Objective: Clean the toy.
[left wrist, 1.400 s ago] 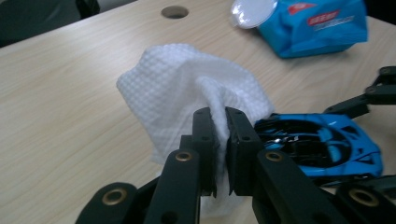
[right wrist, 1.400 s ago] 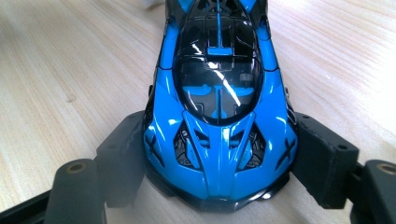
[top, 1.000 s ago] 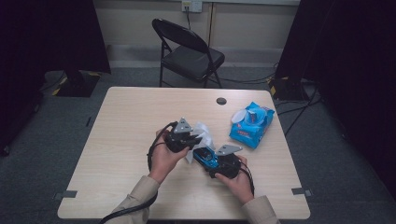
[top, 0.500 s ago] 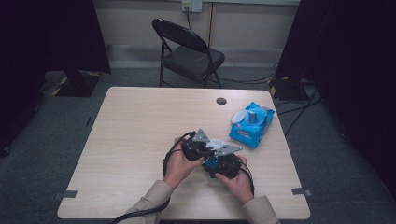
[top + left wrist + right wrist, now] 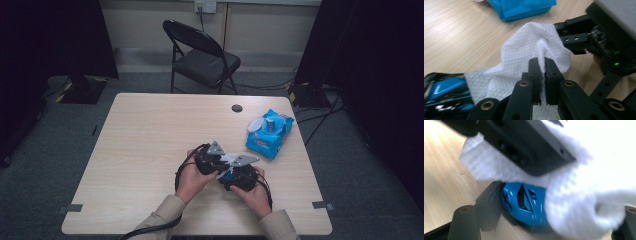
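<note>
Wiping is underway: our left gripper (image 5: pixel 540 62) pinches the wet wipe (image 5: pixel 524 57) against what looks like a blue toy car (image 5: pixel 524 205), clamped in our right gripper (image 5: pixel 240 176) near the table's (image 5: pixel 150 130) front edge; more rubbing remains.

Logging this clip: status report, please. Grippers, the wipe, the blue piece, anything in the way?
Left gripper shut on white wipe. Right gripper clamps blue toy car, wipe draped over it. Wipes pack sits apart, nothing blocking.

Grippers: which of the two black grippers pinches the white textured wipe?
The left gripper, jaws shut on the white wipe; the right gripper grips a glossy blue object.
</note>
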Tool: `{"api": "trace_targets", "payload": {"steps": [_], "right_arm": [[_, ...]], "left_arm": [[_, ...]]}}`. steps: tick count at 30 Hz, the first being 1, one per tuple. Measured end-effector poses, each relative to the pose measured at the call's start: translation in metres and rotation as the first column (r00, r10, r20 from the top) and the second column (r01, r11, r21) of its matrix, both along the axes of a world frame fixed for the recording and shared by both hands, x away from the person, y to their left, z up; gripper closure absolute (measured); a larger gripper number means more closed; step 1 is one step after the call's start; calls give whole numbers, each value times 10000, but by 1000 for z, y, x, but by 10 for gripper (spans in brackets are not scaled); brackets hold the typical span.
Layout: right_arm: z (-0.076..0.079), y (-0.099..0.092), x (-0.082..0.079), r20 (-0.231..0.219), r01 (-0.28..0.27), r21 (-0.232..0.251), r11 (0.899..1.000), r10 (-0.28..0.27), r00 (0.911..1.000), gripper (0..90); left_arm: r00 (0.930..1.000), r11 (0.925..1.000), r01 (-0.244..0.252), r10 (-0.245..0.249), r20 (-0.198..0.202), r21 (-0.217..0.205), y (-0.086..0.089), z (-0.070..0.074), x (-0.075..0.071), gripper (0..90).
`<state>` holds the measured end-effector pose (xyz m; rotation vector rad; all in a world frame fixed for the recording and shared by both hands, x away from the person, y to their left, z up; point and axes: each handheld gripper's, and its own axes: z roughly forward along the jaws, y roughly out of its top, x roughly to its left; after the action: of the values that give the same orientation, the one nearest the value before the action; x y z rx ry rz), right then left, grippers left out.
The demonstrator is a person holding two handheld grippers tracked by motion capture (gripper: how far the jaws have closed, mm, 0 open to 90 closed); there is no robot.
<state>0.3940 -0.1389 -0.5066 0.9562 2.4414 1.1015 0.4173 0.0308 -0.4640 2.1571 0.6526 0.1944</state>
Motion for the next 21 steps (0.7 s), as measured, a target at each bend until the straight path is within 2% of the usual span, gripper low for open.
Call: {"api": "trace_targets", "payload": {"steps": [4, 7, 11, 13, 14, 16, 18, 21], "right_arm": [[0, 0, 0, -6, 3, 2, 10000, -3, 10000, 259], [0, 0, 0, -6, 4, 2, 10000, -4, 10000, 258], [0, 0, 0, -7, 4, 1, 10000, -4, 10000, 259], [0, 0, 0, -6, 4, 1, 10000, -4, 10000, 259], [0, 0, 0, -7, 5, 1, 10000, -5, 10000, 259], [0, 0, 0, -7, 3, 1, 10000, -3, 10000, 259], [0, 0, 0, -7, 3, 1, 10000, -3, 10000, 259], [0, 0, 0, -8, 5, 2, 10000, -5, 10000, 259]], "left_arm": [[9991, 9994, -324, 321, 291, 100, 6, -3, 3, 761], [9990, 9992, -398, 397, 218, 42, 9, -6, 4, 716], [9989, 9993, -367, 364, 290, 98, 8, -6, 4, 712], [9988, 9991, -315, 304, 391, 282, 7, -5, 4, 723], [9989, 9990, -311, 300, 355, 309, 7, -5, 4, 733], [9996, 9991, -263, 266, -93, 319, 6, -5, 3, 823], [9997, 9991, -186, 192, -131, 389, 5, -7, 2, 864], [9980, 9999, 86, -77, -620, 145, 0, -8, -1, 887]]}}
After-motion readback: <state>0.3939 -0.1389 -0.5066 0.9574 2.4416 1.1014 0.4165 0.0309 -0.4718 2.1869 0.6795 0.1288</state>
